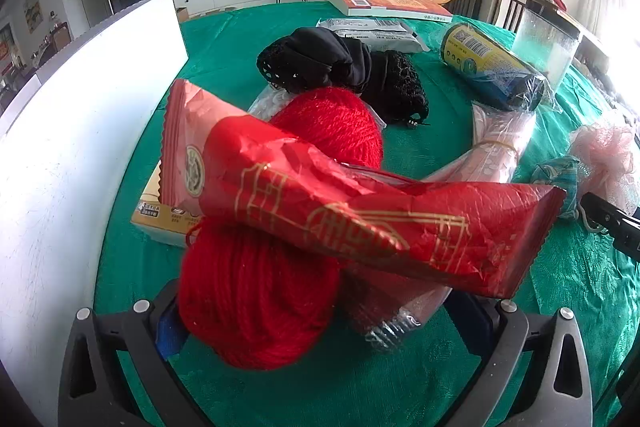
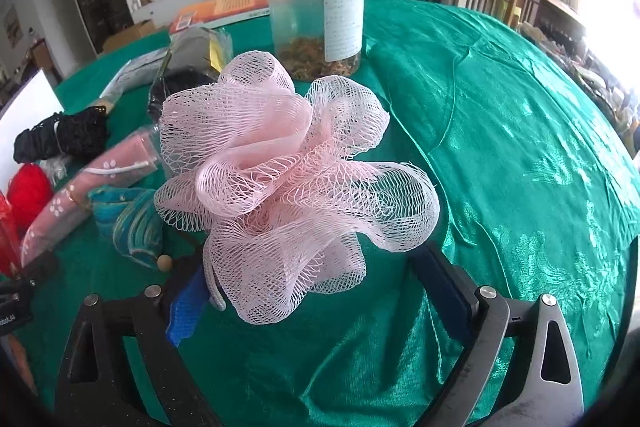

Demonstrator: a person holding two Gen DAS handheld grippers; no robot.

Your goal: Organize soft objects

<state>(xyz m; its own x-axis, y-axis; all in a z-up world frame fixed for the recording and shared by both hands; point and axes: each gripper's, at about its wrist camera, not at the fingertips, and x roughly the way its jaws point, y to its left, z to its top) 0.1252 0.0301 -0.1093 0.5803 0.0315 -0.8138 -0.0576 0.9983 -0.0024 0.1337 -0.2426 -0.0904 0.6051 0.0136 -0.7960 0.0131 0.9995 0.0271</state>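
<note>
Pink mesh loofah [image 2: 288,183] | on green cloth [image 2: 500,155], between right gripper [image 2: 320,291] jaws, spread wide, pads not pressing | step: lining up grab; next: close on mesh, lift w/o snagging | left gripper [image 1: 320,323] wide too, red yarn [image 1: 256,303] + red packet [image 1: 360,211] between, grip unclear | jar [image 2: 316,11] behind.
</note>
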